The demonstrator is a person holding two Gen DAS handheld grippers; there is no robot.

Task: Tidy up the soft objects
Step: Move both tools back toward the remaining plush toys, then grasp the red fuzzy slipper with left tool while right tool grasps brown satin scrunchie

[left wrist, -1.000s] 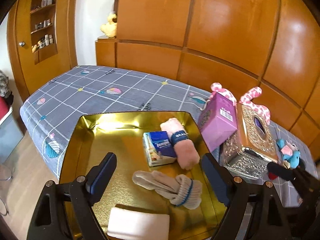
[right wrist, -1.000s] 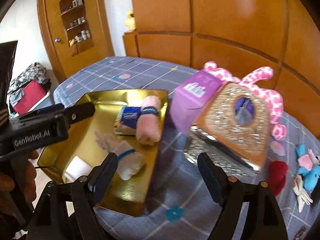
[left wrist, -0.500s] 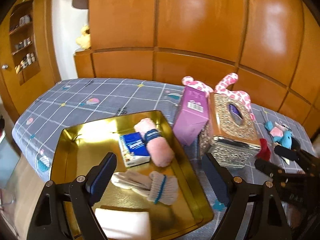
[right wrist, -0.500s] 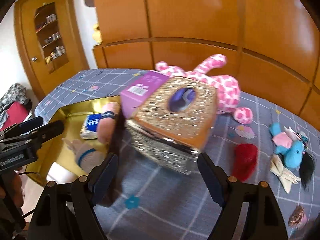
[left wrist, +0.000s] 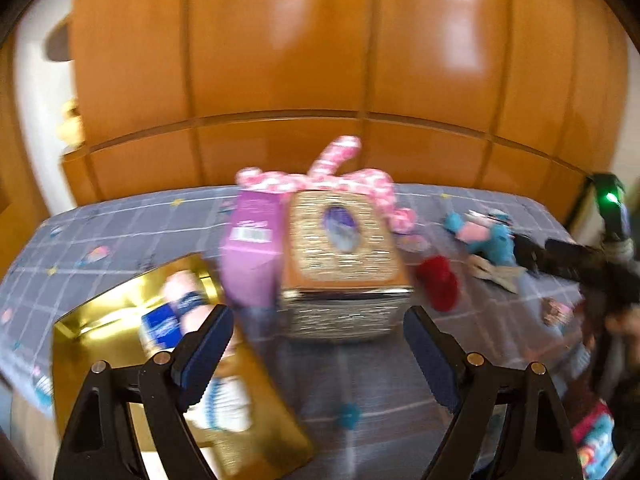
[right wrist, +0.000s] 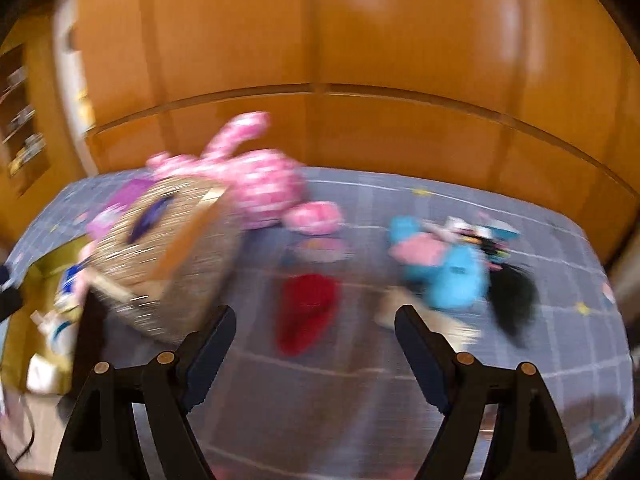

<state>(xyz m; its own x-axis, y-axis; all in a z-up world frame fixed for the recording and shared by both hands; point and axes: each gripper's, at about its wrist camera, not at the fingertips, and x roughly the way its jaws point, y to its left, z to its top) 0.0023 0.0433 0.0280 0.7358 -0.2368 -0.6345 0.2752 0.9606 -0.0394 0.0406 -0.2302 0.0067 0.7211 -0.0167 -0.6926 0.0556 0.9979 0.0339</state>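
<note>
1. The left view alone showed the gold tray (left wrist: pixel 100 344) at the left, holding a pink roll (left wrist: pixel 188 300) and socks (left wrist: pixel 224 400).
2. The right view alone showed the blue toy's (right wrist: pixel 448 272) black hair plainly.
3. Both showed the tissue box (left wrist: pixel 344 248), then the red cloth (right wrist: pixel 308 308) on the bed (right wrist: pixel 560 340).
4. The left gripper (left wrist: pixel 318 354) and right gripper (right wrist: pixel 314 354) tilted down over the bed, jaws wide, holding nothing.

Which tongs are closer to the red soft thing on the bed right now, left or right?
Right. The right tongs are open with the red soft item just ahead, between the jaws. The left tongs are open facing the glittery tissue box; the red item lies beyond their right jaw.
</note>
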